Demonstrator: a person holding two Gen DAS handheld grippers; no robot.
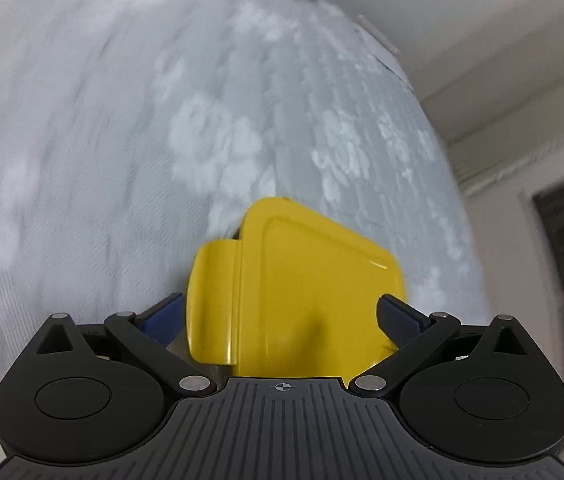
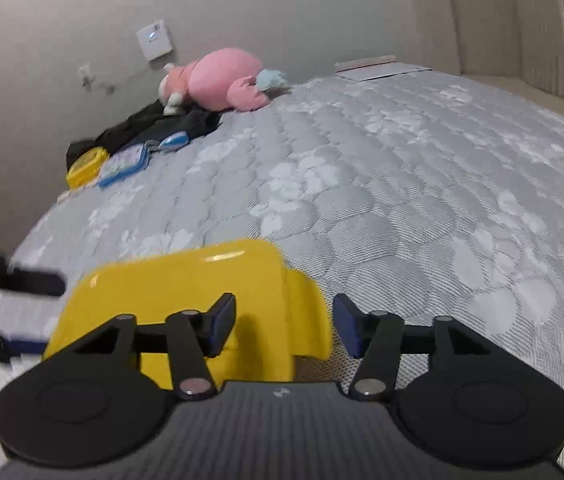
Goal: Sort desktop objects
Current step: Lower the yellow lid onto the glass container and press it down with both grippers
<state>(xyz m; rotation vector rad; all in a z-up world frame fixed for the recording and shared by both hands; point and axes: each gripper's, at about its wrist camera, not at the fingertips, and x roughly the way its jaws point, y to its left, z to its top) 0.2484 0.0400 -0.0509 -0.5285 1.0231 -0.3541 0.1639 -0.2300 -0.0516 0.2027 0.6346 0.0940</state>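
Note:
A glossy yellow box (image 1: 301,280) with a flap at one side lies low over the grey quilted mattress (image 1: 122,140). In the left wrist view it fills the gap between the blue pads of my left gripper (image 1: 282,314), which is shut on its sides. In the right wrist view the same yellow box (image 2: 186,280) sits under my right gripper (image 2: 283,326). The jaws stand partly apart around the flap, with a slim gap at the right pad. The left gripper's fingers (image 2: 34,284) show blurred at the box's far left end.
At the mattress's far corner lie a pink plush toy (image 2: 218,80), a black garment (image 2: 154,128), a small yellow case (image 2: 86,166) and a blue-framed toy pad (image 2: 126,164). A flat paper or booklet (image 2: 377,68) rests at the far edge. Walls border the bed.

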